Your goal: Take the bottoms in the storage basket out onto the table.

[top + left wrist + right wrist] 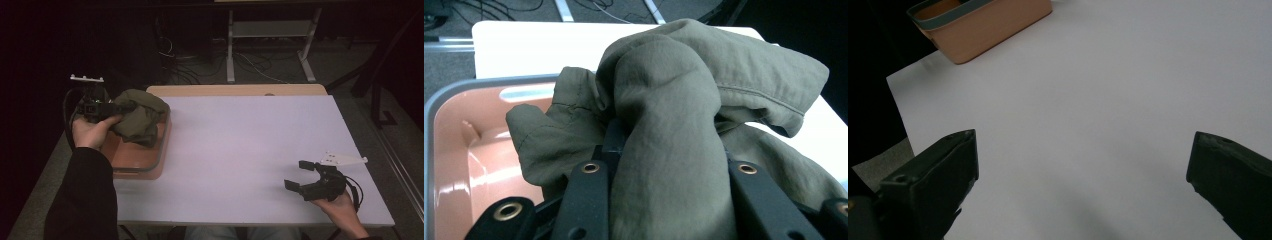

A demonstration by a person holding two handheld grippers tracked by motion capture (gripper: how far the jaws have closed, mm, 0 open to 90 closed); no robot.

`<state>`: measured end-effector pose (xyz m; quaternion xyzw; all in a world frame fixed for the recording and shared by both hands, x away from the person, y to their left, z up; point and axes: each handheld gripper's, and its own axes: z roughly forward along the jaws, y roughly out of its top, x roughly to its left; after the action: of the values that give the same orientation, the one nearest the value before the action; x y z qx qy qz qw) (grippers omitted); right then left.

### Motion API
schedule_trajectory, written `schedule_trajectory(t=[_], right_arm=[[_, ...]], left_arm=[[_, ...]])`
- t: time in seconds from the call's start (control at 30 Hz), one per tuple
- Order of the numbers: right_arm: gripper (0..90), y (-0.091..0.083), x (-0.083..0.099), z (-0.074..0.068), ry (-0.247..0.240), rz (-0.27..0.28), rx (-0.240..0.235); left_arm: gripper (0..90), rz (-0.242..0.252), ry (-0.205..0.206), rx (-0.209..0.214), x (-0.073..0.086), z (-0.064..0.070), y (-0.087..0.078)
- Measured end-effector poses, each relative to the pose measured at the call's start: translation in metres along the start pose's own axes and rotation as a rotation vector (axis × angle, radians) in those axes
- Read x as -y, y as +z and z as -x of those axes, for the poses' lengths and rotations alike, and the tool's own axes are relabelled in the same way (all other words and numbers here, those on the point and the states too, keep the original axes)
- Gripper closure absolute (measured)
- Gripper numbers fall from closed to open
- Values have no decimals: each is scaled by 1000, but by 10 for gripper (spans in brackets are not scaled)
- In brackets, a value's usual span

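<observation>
Olive cloth [142,116] bunched up over the orange basin [142,162], which sits at the surface's [260,150] left edge. Left tongs [122,107] clamped on the cloth; in the left gripper view fabric [669,125] is draped between and over the black jaws, w/ the basin's inside just below and beside it. Cloth is directly ahead of the left tongs, so left hand is the working one. Right tongs [300,177] wide apart, empty, well away from the basin near the front right, pointing toward it across bare surface.
</observation>
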<state>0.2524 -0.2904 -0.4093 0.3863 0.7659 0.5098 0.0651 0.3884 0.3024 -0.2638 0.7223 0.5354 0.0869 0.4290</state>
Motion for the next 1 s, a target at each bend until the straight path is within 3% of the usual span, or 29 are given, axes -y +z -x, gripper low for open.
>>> schedule_trajectory(t=[0.5,1.0], right_arm=[[0,0,0,0,6,4,4],[0,-2,0,1,9,8,3]], left_arm=[[657,21,111,34,-23,38,-13],[656,5,201,87,-36,70,-3]])
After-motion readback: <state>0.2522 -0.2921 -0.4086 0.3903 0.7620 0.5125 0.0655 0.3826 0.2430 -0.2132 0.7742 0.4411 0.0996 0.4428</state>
